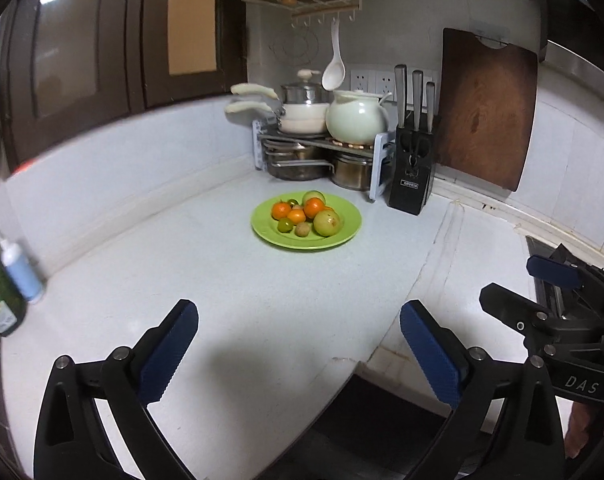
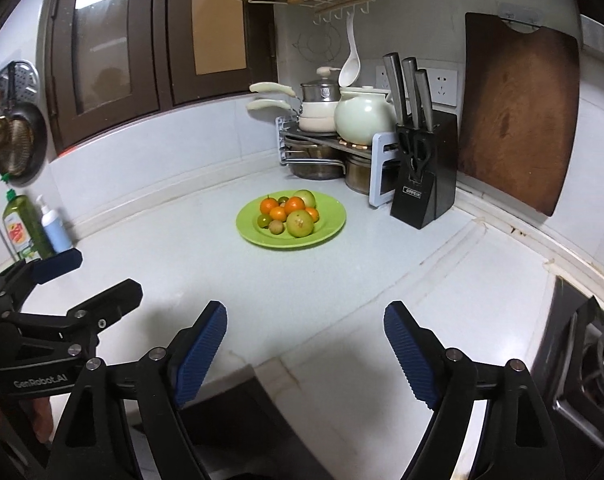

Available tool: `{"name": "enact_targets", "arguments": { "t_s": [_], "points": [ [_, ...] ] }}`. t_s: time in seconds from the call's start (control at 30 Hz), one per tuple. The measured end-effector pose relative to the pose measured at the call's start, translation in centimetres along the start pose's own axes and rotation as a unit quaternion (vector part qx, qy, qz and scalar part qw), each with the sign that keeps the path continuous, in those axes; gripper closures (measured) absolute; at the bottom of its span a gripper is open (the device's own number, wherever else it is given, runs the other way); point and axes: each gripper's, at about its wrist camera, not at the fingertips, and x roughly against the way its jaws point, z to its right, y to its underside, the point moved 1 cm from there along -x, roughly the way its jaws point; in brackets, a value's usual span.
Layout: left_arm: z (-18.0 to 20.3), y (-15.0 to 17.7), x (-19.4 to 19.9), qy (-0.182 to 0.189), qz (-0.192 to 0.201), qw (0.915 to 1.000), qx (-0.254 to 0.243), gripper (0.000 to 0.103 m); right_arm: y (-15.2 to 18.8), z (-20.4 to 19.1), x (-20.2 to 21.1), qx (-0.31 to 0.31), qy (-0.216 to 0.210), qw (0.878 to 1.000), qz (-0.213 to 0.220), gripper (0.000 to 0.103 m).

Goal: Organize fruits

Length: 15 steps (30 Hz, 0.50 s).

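Far left of the right wrist view, a green bottle (image 2: 21, 220) and a blue one (image 2: 53, 229) stand on the white counter (image 2: 221, 272). Mid-frame sits the green plate (image 2: 334, 216) piled with fruits (image 2: 291, 214): oranges, bigger greenish ones, a few small ones. Right of it, a pot rack (image 2: 322, 140) and a knife block (image 2: 426, 184). Left gripper (image 1: 297, 348) and right gripper (image 2: 304, 348) hang at the bottom, jaws spread wide, nothing between them.

The green plate (image 2: 334, 216) looks smooth and shiny. The counter (image 2: 261, 280) is pale, smooth stone with a dull shine. The cutting board (image 2: 514, 112) is dark, worn wood. The knife handles (image 2: 410, 88) are brushed metal, in a black plastic block (image 2: 426, 196). The blue pads (image 2: 201, 356) look like ribbed rubber.
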Motion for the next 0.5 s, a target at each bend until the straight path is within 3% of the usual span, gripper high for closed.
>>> {"name": "enact_targets", "arguments": {
  "t_s": [0.5],
  "points": [
    [0.6, 0.7, 4.6, -0.016, 0.024, 0.9996, 0.004, 0.000, 0.9, 0.0, 4.4, 0.003, -0.011, 1.000, 0.019, 0.021]
  ]
}}
